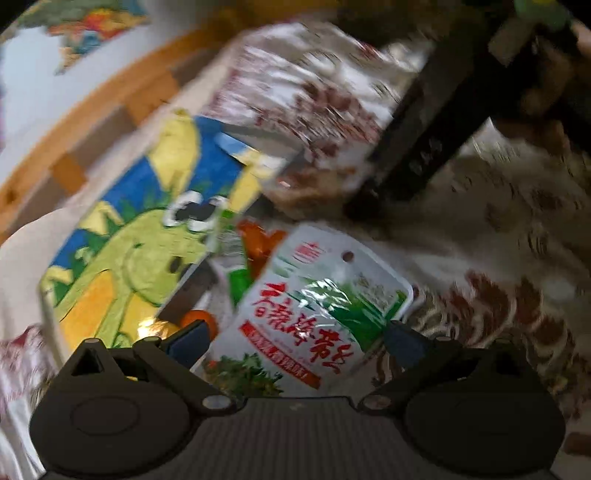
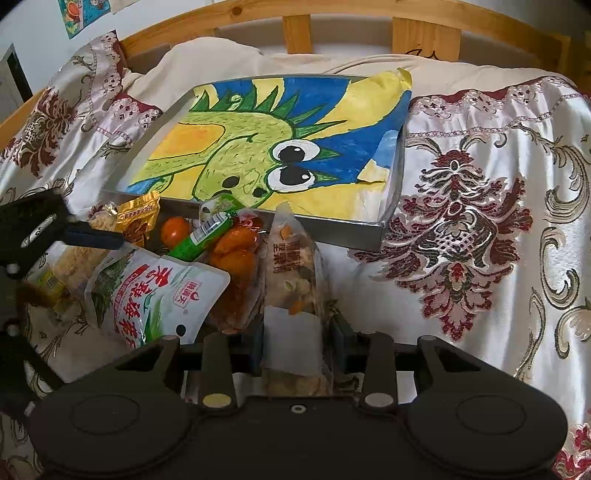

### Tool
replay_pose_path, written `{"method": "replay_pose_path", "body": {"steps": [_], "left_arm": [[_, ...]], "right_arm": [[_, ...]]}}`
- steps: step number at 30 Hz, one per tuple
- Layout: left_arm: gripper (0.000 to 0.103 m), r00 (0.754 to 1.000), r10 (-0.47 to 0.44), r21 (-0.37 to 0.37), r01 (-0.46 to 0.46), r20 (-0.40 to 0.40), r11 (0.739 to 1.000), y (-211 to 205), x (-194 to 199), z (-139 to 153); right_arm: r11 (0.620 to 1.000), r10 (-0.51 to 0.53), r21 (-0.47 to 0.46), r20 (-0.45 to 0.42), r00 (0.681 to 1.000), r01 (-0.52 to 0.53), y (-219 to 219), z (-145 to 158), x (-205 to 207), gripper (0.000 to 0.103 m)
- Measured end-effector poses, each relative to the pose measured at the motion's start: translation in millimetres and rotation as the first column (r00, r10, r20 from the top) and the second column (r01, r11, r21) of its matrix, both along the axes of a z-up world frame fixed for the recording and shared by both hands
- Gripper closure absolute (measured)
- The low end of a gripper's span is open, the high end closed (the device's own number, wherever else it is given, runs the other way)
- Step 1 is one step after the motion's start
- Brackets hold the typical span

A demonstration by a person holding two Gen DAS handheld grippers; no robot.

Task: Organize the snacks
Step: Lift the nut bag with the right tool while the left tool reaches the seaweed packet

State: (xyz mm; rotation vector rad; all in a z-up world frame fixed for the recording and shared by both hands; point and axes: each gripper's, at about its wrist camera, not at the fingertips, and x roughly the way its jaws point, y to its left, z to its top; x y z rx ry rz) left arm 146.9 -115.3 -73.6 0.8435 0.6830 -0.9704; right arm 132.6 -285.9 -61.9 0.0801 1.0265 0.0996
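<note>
Two tongs: right tongs (image 2: pixel 295 341) clenched on clear nut pouch (image 2: pixel 293 258) (Chinese lettering), left tongs (image 1: pixel 295 341) released over white-green pouch (image 1: pixel 314 314).

Probably a home bedroom: wooden bed frame (image 2: pixel 295 26), floral satin bedspread (image 2: pixel 480 221).

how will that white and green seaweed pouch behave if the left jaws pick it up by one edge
The seaweed pouch is a thin, flat foil bag, so it will probably droop and feel light. Its glossy, glare-catching film looks slippery, so it may slide. It overlaps the orange snacks, which might shift.
</note>
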Motion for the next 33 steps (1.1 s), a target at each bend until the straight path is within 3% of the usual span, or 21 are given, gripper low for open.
{"method": "replay_pose_path", "body": {"steps": [4,8,14,18,23,28,31,33], "left_arm": [[0.001,0.996,-0.075,0.103,0.079,-0.037,0.992,-10,5,-13],[0.001,0.992,-0.085,0.128,0.096,-0.089,0.987,-11,13,-18],[0.002,0.983,0.014,0.118,0.008,-0.182,0.993,-8,29,-14],[0.004,0.959,0.141,0.132,-0.111,-0.247,0.985,-5,31,-11],[0.007,0.908,0.287,0.121,-0.262,-0.306,0.958,6,19,-10],[0.010,0.801,0.452,0.115,-0.445,-0.392,0.888,15,11,-12],[0.010,0.767,0.495,0.071,-0.514,-0.409,0.855,25,1,-7],[0.009,0.758,0.509,0.038,-0.543,-0.409,0.839,29,-5,-6]], "right_arm": [[1.000,0.008,0.010,-0.003,1.000,-0.008,-1,-2,2,0.062],[1.000,0.009,0.021,-0.006,1.000,-0.009,-1,-4,4,0.059],[0.999,0.015,0.032,-0.008,1.000,-0.015,-1,-4,3,0.059],[0.999,0.012,0.047,-0.014,1.000,-0.011,-2,-4,3,0.059],[0.997,0.018,0.069,-0.023,1.000,-0.017,-3,-4,1,0.062],[0.991,0.026,0.134,-0.045,0.999,-0.020,-5,-2,-3,0.063],[0.986,0.028,0.165,-0.061,0.998,-0.018,-5,-1,-7,0.063],[0.981,0.031,0.192,-0.074,0.997,-0.017,-6,-2,-9,0.064]]}}
